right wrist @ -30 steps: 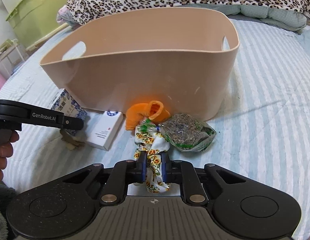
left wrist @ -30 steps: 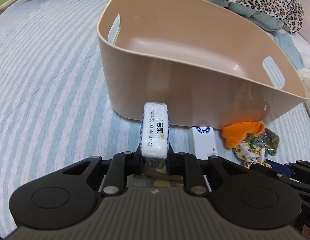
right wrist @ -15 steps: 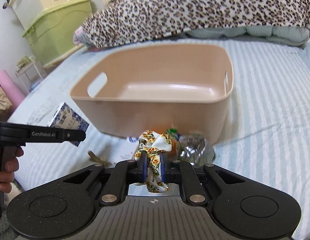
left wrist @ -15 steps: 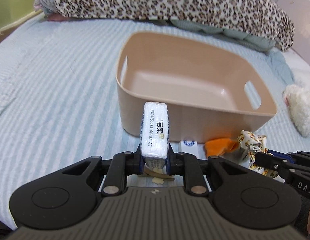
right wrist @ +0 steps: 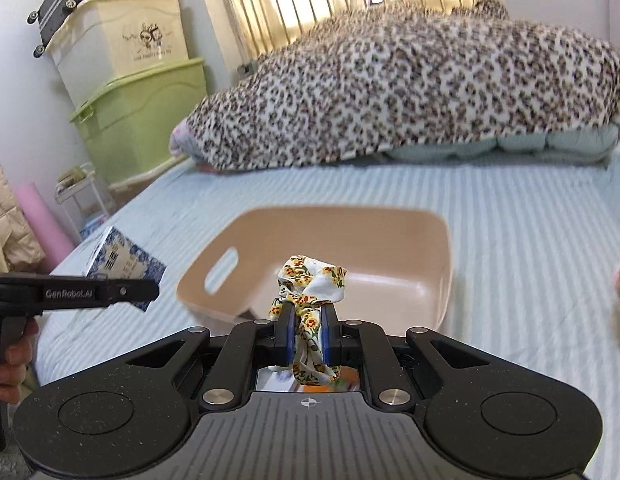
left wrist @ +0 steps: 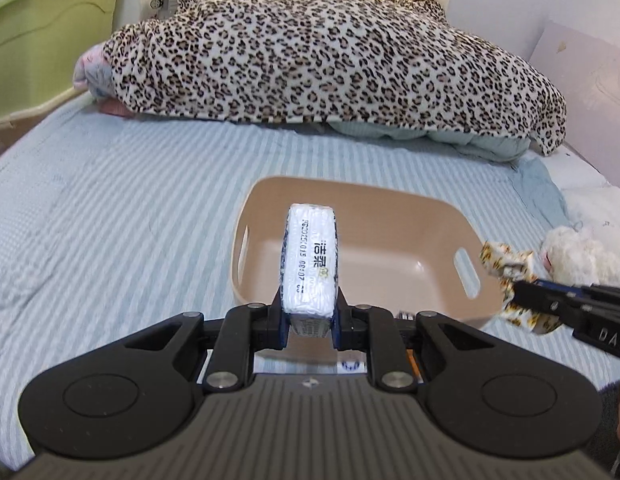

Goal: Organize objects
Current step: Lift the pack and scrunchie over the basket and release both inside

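Both loads hang above the bed for dropping into the beige basket (left wrist: 438, 204) at 12 o'clock. The left gripper (left wrist: 309, 322) pinches a tissue pack (left wrist: 310, 264) upright; the right gripper (right wrist: 307, 334) pinches a floral scrunchie (right wrist: 310, 280), whose cloth bunches over the fingertips.

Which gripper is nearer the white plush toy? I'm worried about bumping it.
Right gripper: it is beside the white plush toy. Left gripper is further left, before the beige basket.
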The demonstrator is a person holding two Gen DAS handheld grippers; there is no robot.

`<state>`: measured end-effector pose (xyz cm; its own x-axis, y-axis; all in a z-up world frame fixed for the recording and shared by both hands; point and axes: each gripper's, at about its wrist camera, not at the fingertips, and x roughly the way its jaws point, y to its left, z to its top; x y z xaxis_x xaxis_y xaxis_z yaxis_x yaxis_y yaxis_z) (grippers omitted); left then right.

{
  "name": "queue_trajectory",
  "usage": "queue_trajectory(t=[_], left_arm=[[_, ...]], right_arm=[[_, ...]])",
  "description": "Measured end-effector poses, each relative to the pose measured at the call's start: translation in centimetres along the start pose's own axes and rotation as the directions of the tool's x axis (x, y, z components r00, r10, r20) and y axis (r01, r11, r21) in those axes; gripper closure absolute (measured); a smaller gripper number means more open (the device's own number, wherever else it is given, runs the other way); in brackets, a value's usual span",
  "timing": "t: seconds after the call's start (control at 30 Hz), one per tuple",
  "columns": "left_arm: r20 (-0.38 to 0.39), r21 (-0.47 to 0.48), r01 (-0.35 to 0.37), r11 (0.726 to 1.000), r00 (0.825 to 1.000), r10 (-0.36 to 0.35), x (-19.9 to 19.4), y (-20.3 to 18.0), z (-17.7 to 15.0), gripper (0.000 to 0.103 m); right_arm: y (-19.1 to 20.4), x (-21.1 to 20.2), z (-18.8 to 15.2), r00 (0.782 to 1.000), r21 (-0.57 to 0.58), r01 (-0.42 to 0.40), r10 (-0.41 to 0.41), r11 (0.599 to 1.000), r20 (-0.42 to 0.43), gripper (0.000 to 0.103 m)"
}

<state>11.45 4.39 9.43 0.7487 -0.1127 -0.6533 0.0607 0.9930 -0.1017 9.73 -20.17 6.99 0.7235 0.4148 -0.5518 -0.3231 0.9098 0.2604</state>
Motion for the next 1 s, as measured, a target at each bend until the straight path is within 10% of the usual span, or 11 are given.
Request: queue_trajectory(t=[0.3, 0.77, 0.9, 1.0], left_arm=[[-0.016, 0.024, -0.031, 0.999, 0.999, 0.032, 5.2, -1.6, 2.0, 0.082], [-0.200, 0.039, -0.093, 0.995, 0.975, 0.099, 14.5, -1.3, -0.2, 0.081], [-0.199, 0.056, -0.090, 0.994, 0.975, 0.099, 14.0, -1.5, -0.3, 0.078], [-0.175, 0.042, -0.082, 0.996, 0.981, 0.088, 12.7, -1.7, 0.3, 0.052]], right_arm=[[-1.7, 2.7, 4.0, 0.996, -0.017, 0.082, -0.081, 0.996, 0.039, 0.091], [-3.0, 11.3, 1.6, 0.970, -0.091, 0.169, -0.182, 0.981, -0.163, 0.089], [-2.7, 11.7, 1.0, 0.964, -0.108, 0.172, -0.190, 0.979, -0.186, 0.068], [-2.3, 10.9, 1.1, 0.967, -0.110, 0.167, -0.185, 0.980, -0.177, 0.050]])
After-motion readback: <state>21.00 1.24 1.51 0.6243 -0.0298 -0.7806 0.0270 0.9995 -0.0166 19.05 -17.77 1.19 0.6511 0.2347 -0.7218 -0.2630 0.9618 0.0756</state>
